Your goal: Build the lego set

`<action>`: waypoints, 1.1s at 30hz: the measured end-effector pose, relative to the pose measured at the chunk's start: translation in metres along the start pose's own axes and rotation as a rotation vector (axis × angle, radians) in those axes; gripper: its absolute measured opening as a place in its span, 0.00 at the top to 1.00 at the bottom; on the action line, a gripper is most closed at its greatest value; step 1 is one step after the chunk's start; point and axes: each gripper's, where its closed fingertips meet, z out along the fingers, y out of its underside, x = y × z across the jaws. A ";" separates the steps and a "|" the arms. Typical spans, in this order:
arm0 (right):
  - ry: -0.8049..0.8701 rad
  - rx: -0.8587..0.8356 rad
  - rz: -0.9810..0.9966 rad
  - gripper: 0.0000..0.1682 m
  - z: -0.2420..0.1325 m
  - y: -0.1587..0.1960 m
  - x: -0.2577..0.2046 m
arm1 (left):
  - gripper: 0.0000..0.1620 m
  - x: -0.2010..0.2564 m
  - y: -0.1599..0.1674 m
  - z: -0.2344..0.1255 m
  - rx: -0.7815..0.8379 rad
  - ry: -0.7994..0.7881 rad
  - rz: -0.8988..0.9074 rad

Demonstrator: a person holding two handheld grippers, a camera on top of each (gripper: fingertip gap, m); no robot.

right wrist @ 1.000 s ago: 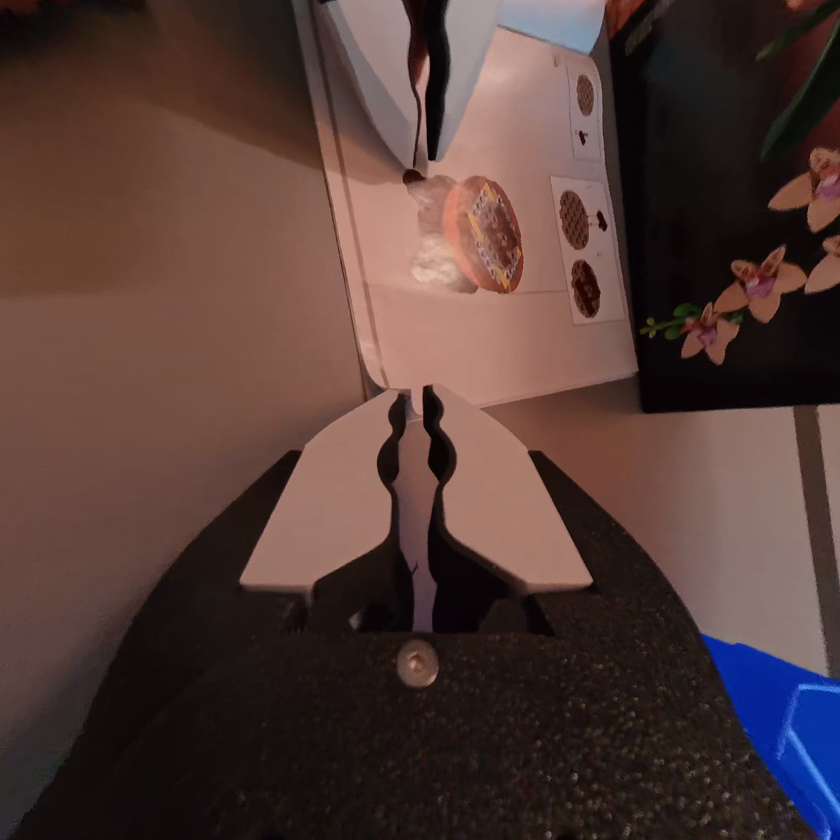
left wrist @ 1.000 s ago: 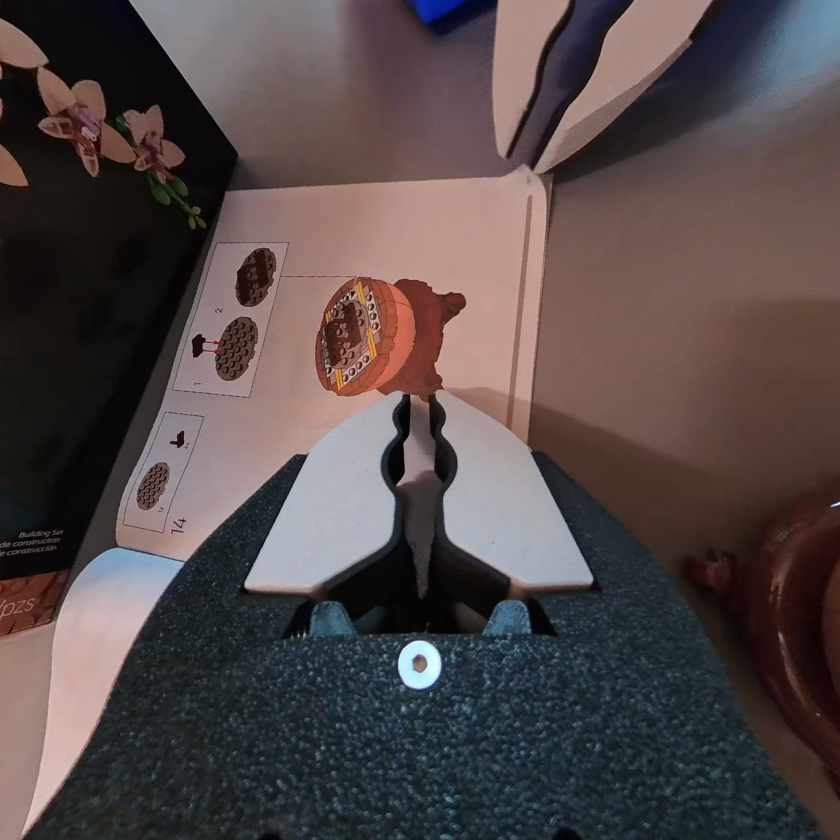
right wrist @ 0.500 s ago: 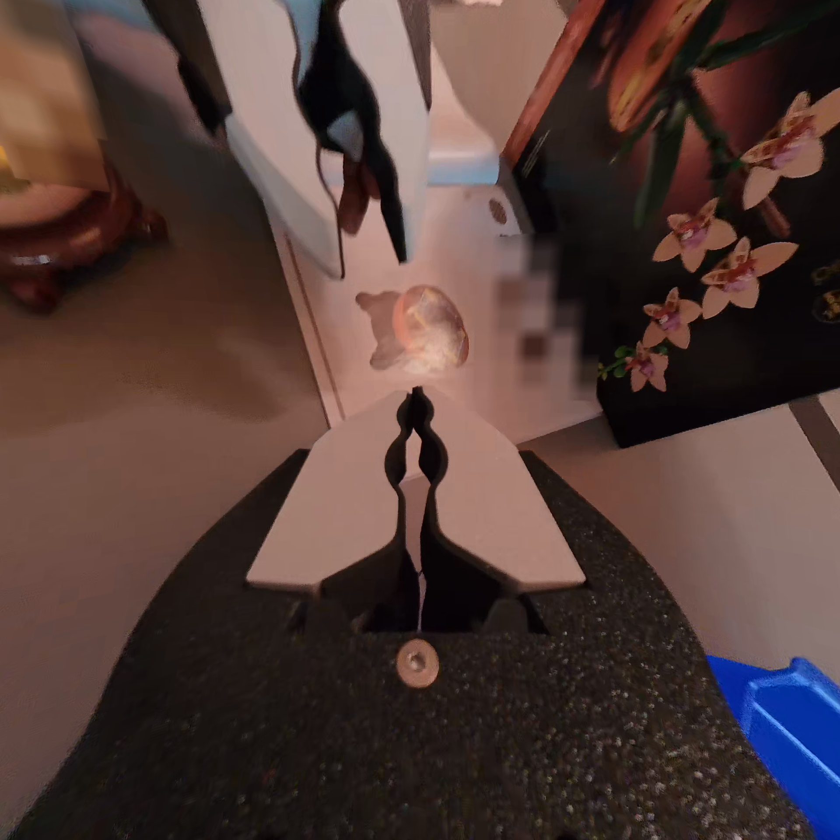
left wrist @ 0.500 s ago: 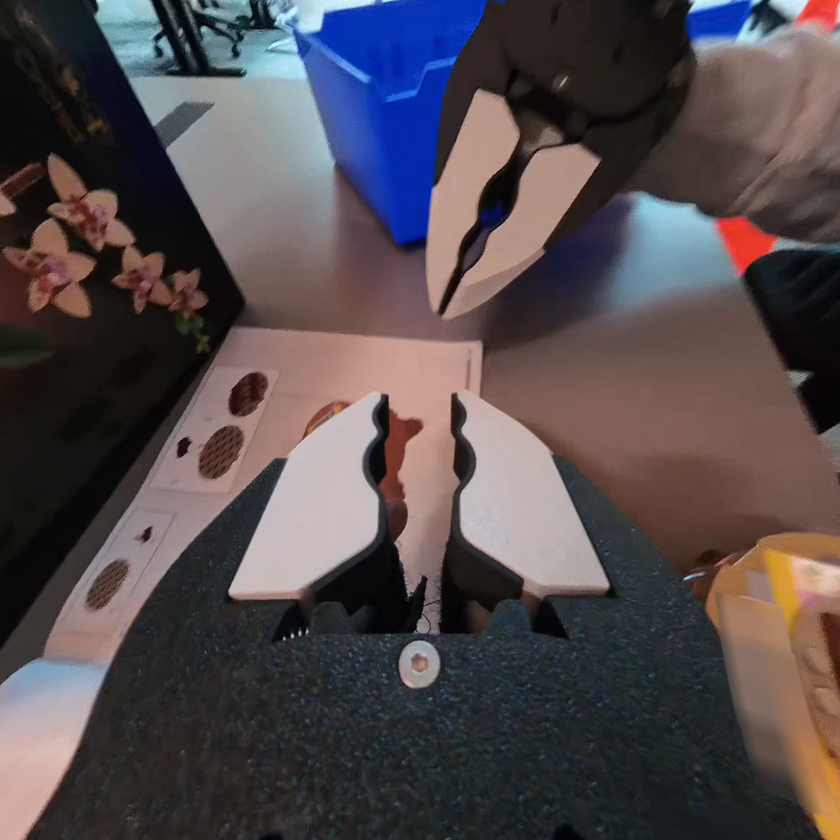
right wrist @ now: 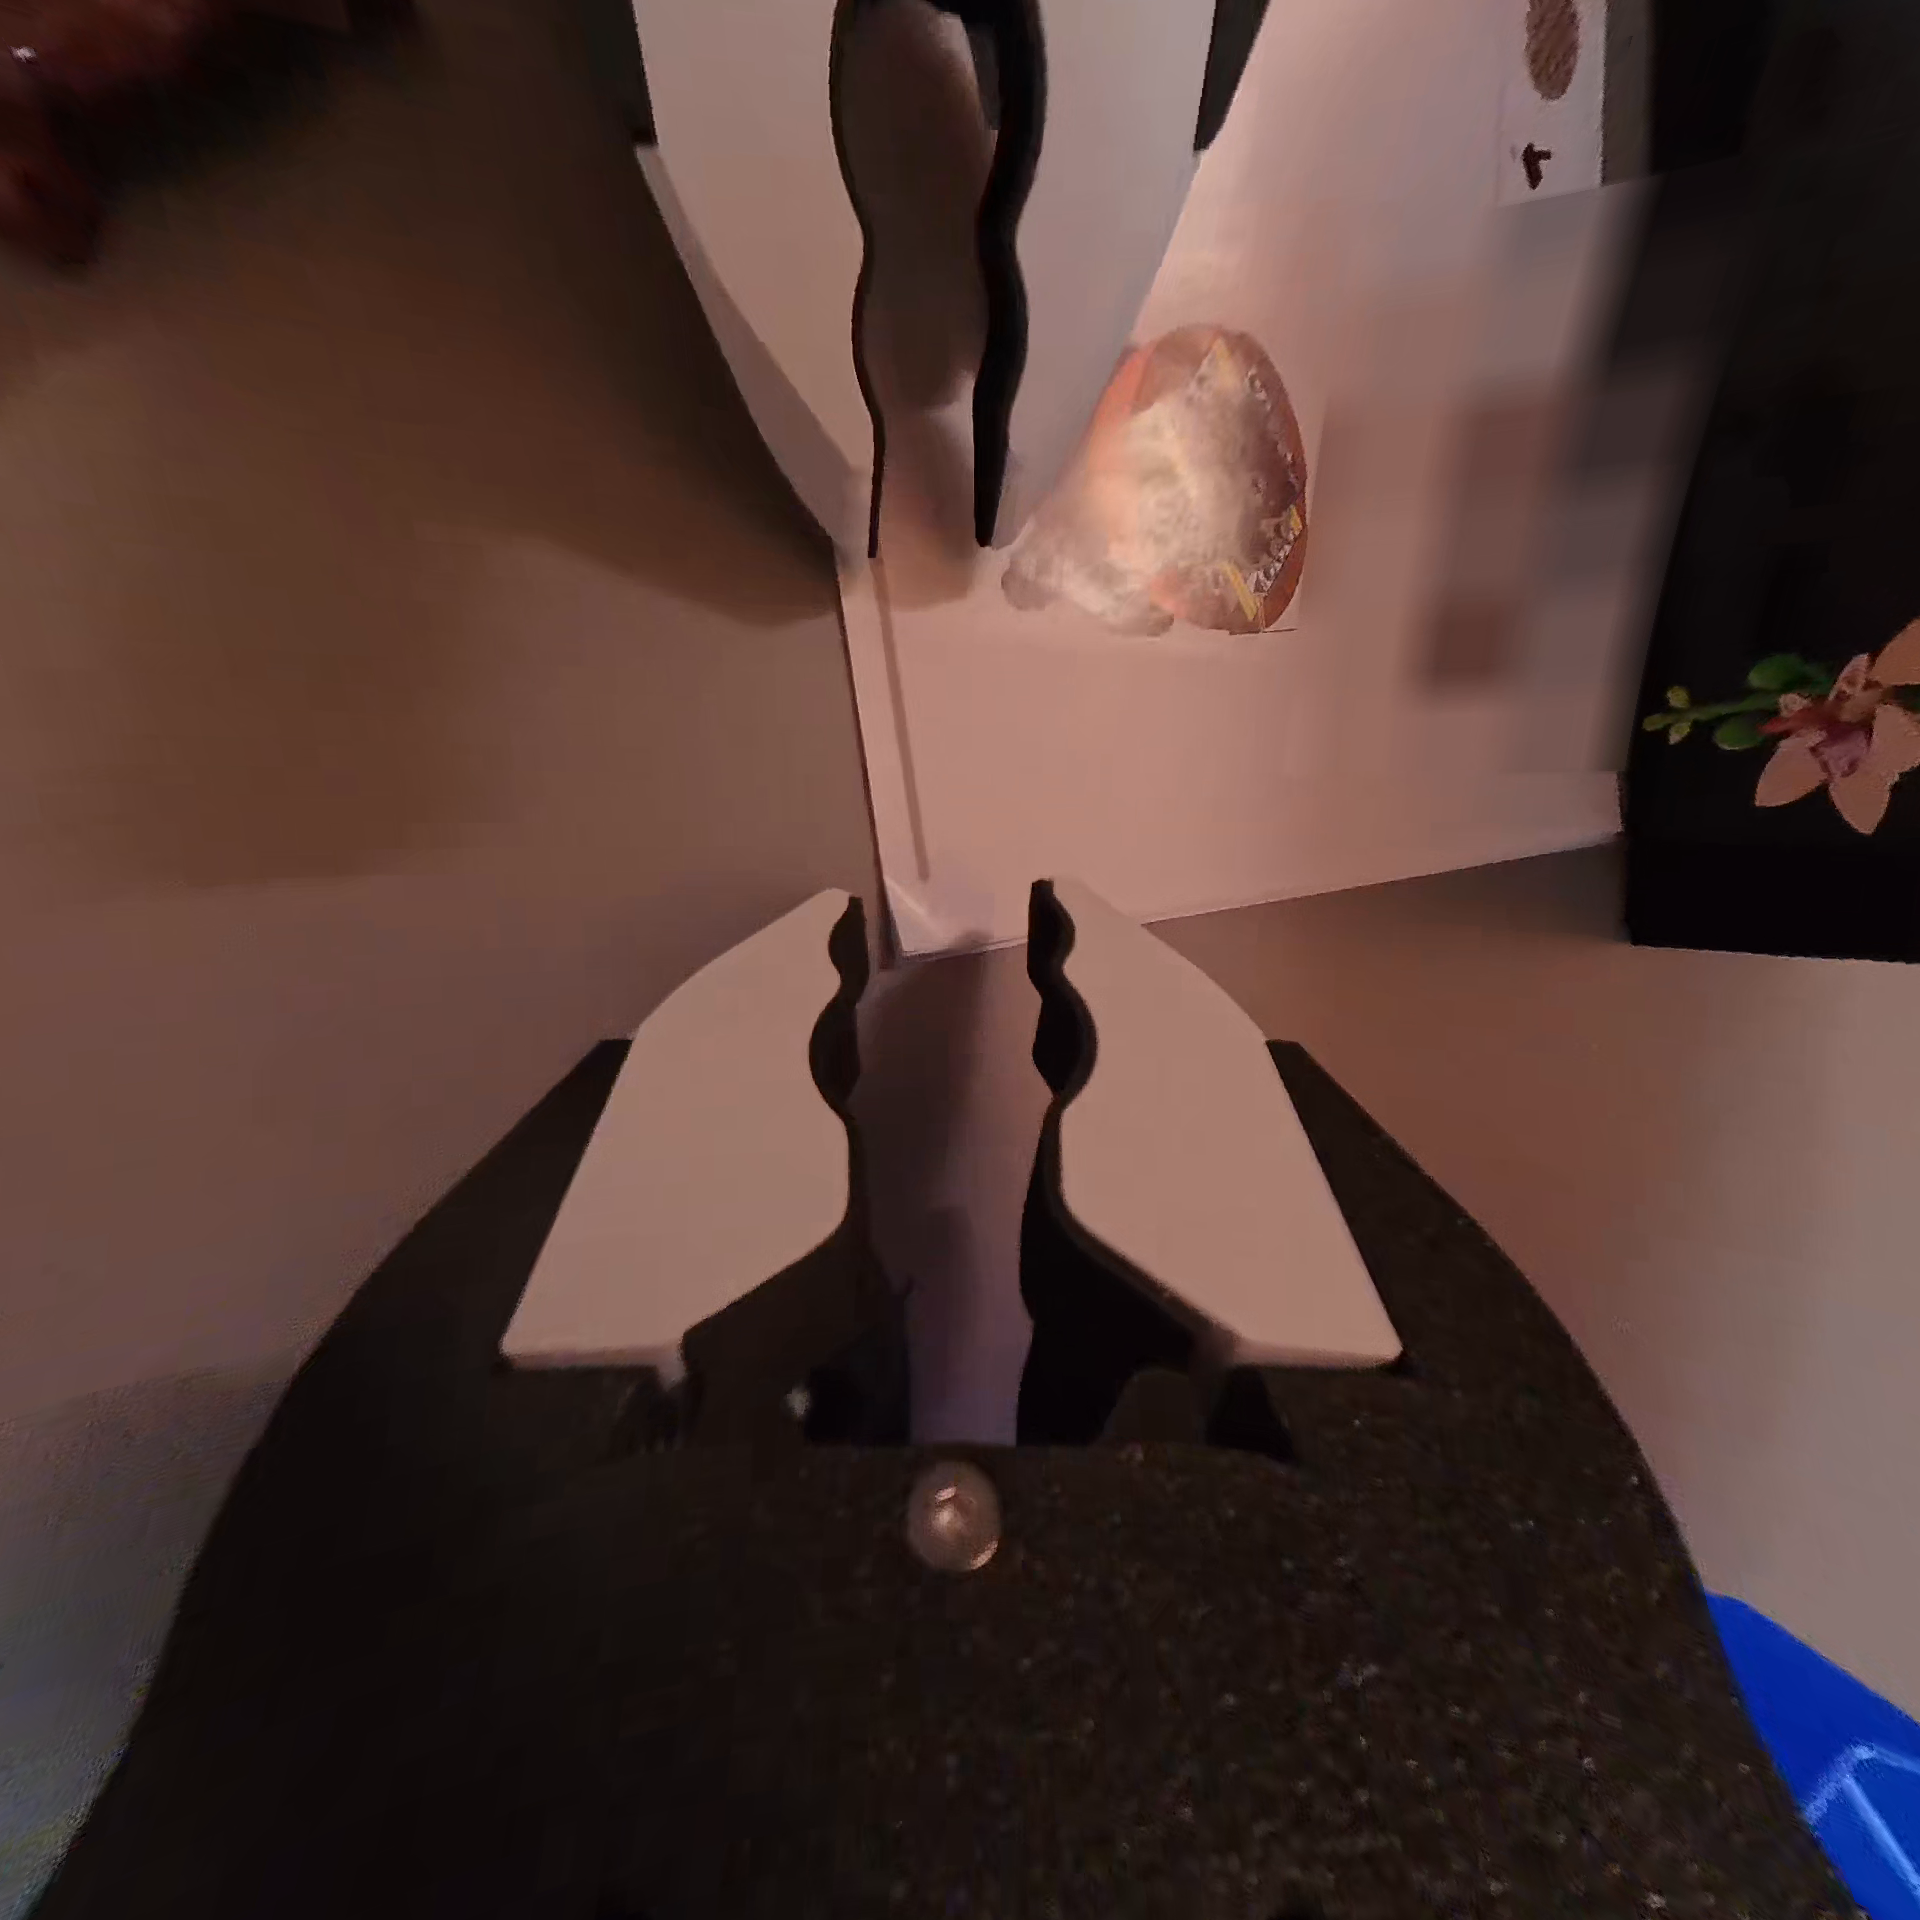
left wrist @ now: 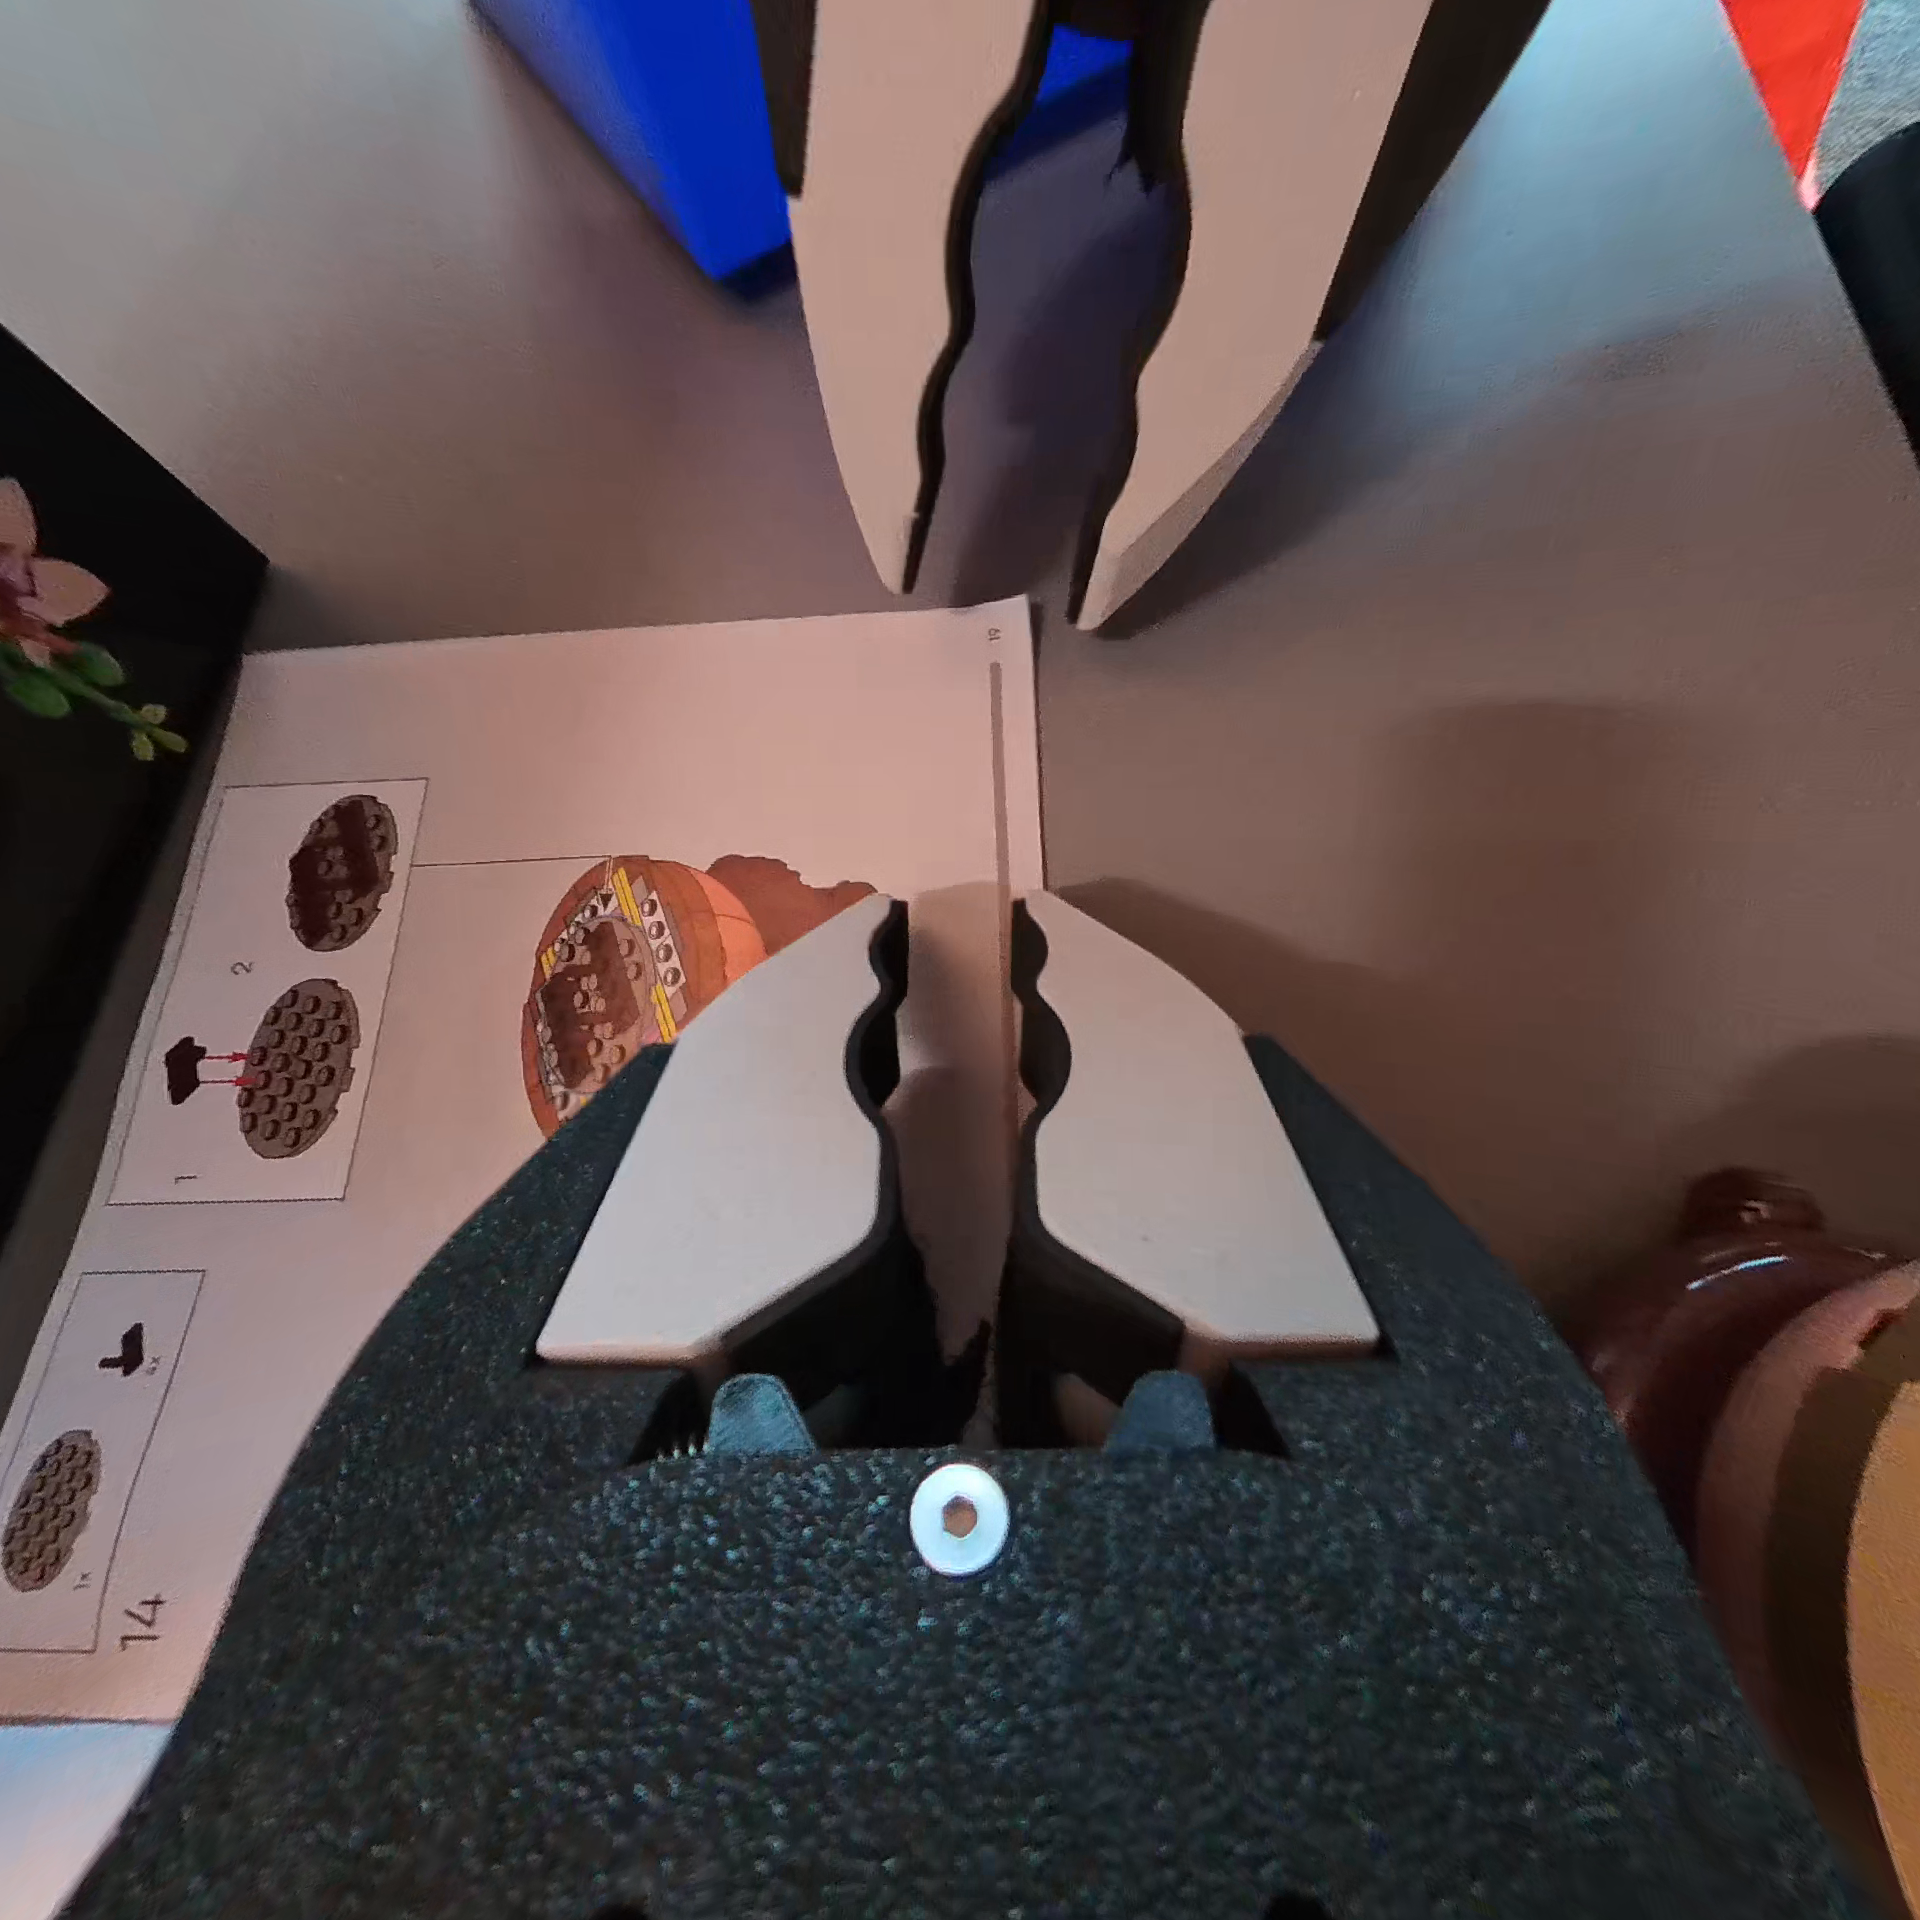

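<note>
my left hand-held gripper and right hand-held gripper both hang released, grasping nothing, tips facing each other over the booklet edge on the counter. the brown lego pot sits right of my left one.

Your left wrist view is sharp and evenly lit with a warm pinkish cast; the instruction booklet reads cleanly. Soft shadows fall on the bench toward 3 o'clock. At 4 o'clock the brown pot is out of focus. Your right wrist view is dimmer and smeared by motion blur, worst at 2 o'clock. Glare washes out the booklet's printed picture. Both views bend straight lines at the edges.
</note>
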 end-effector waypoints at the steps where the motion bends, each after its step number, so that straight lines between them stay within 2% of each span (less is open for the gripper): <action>1: 0.001 -0.007 -0.006 0.83 0.001 0.000 0.001 | 0.89 0.000 0.000 0.000 0.002 0.003 -0.004; 7: 0.009 -0.029 -0.015 0.87 0.004 0.002 0.006 | 0.87 0.001 0.001 0.000 0.002 0.015 -0.001; 13: 0.030 -0.022 -0.026 0.96 0.001 0.002 0.010 | 0.87 0.001 0.002 -0.001 0.003 0.022 -0.013; 17: 0.004 -0.026 -0.062 0.98 0.005 0.004 0.005 | 0.86 0.001 0.001 -0.001 0.004 0.022 -0.015; 23: -0.064 -0.043 -0.045 0.87 -0.001 0.003 -0.005 | 0.86 0.000 0.002 -0.001 -0.001 0.026 -0.020; 33: -0.047 -0.066 -0.048 0.91 0.003 0.007 0.001 | 0.85 0.000 0.003 0.000 -0.003 0.026 -0.018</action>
